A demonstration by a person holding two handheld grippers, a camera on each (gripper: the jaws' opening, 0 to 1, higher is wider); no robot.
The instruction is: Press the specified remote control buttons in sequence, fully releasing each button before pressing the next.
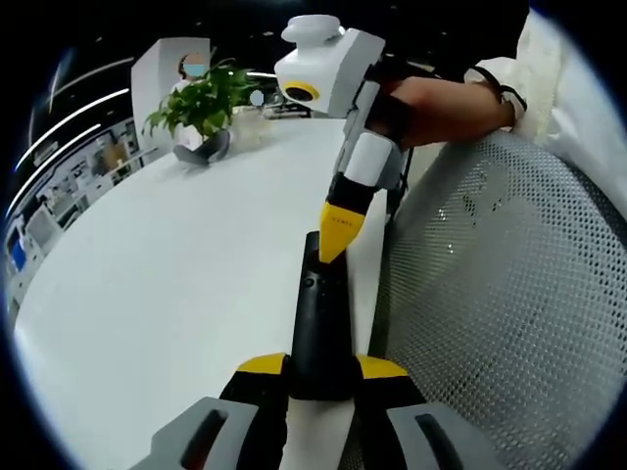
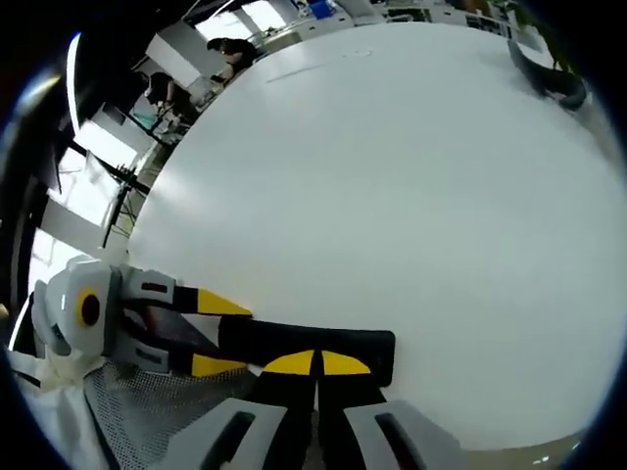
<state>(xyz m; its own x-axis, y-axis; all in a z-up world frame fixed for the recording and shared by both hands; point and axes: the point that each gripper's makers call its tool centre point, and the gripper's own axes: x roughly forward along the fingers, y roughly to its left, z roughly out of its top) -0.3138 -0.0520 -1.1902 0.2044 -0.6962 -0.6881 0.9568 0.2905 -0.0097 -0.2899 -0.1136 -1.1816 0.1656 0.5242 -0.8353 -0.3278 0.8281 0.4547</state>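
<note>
— Where's the remote?

— The black remote (image 1: 318,323) lies on the white counter (image 1: 176,284), at its edge beside a mesh chair (image 1: 500,294). My left gripper (image 1: 321,367) pinches its near end between the yellow tips.

— And your other hand?

— My right gripper (image 2: 315,364) has its tips pressed together, resting on the remote's face near the far end. In the left gripper view it comes down onto the buttons.

— Anything else?

— A potted plant (image 1: 201,108) stands on the counter well beyond the remote.
</note>
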